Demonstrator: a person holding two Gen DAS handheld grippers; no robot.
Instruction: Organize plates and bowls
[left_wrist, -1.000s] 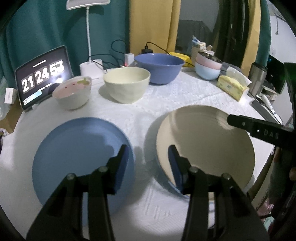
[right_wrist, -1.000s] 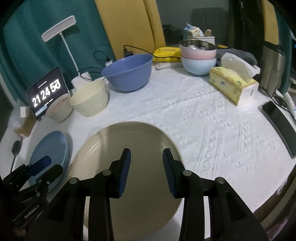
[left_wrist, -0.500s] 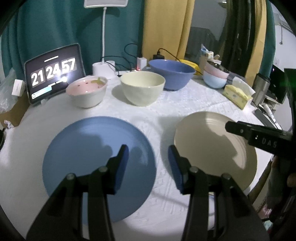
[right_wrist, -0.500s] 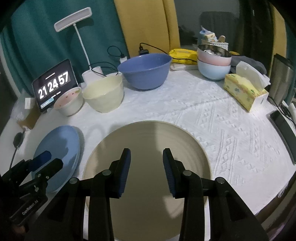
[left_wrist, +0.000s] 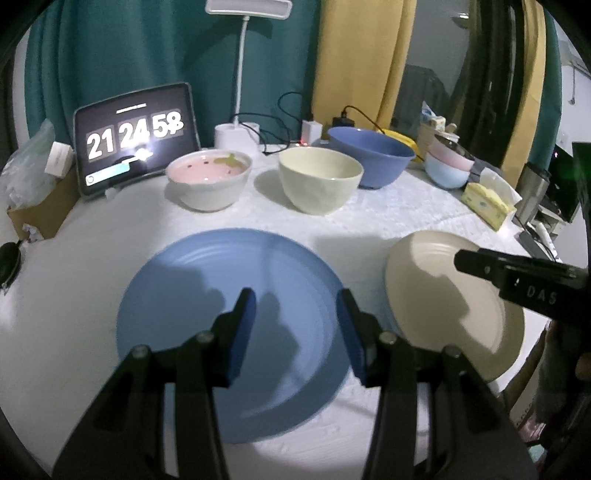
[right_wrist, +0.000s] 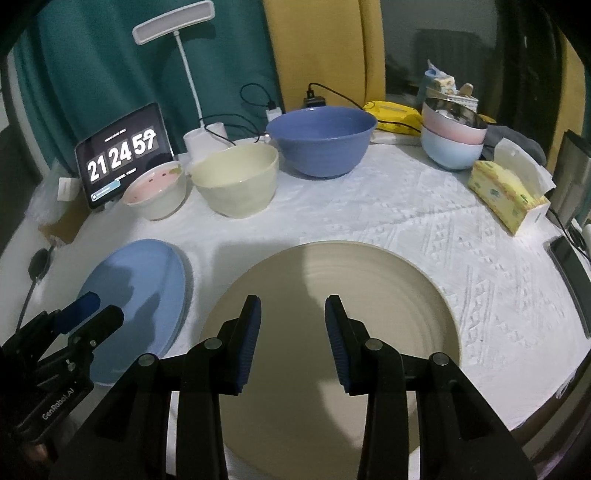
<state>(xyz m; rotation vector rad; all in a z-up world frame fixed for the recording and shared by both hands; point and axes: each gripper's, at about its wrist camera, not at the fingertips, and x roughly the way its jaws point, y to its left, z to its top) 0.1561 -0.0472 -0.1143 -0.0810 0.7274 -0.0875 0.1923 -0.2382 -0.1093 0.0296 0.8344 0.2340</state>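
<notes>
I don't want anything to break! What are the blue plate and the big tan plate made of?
The blue plate looks like matte plastic or melamine: even colour, thin rim, hardly any shine. It could also be glazed ceramic. The tan plate looks like matte stoneware with faint rings in it, though plastic is possible too. Both the left gripper and right gripper are open, holding nothing.
</notes>
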